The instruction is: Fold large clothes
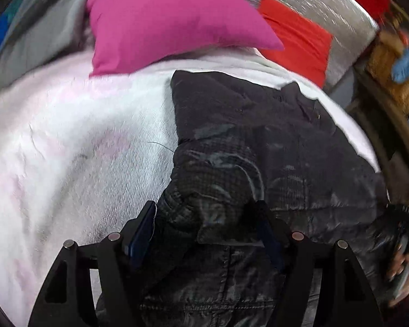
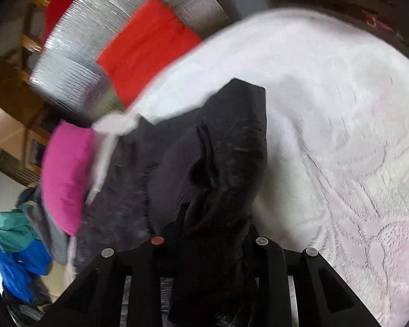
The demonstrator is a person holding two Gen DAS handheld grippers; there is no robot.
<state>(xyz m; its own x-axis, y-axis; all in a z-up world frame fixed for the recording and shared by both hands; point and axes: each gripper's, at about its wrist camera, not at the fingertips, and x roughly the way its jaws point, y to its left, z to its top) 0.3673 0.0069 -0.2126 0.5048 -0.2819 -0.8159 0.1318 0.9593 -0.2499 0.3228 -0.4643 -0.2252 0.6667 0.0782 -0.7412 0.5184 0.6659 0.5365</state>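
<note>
A black quilted jacket (image 1: 259,147) lies on a white and pink blanket (image 1: 76,141). My left gripper (image 1: 207,218) has its two fingers set apart around a thick bunch of the jacket's near edge; the fabric fills the gap between them. In the right wrist view my right gripper (image 2: 210,231) is shut on a fold of the same black jacket (image 2: 226,141), lifted off the blanket (image 2: 340,125). The right fingertips are hidden by cloth. The right hand shows at the left wrist view's right edge (image 1: 403,256).
A magenta pillow (image 1: 171,19) and a red cushion (image 1: 300,38) lie at the back against a silver padded wall (image 1: 327,8). Grey and blue clothes (image 1: 27,35) are piled at the far left. A blue and teal garment (image 2: 19,248) lies on the floor.
</note>
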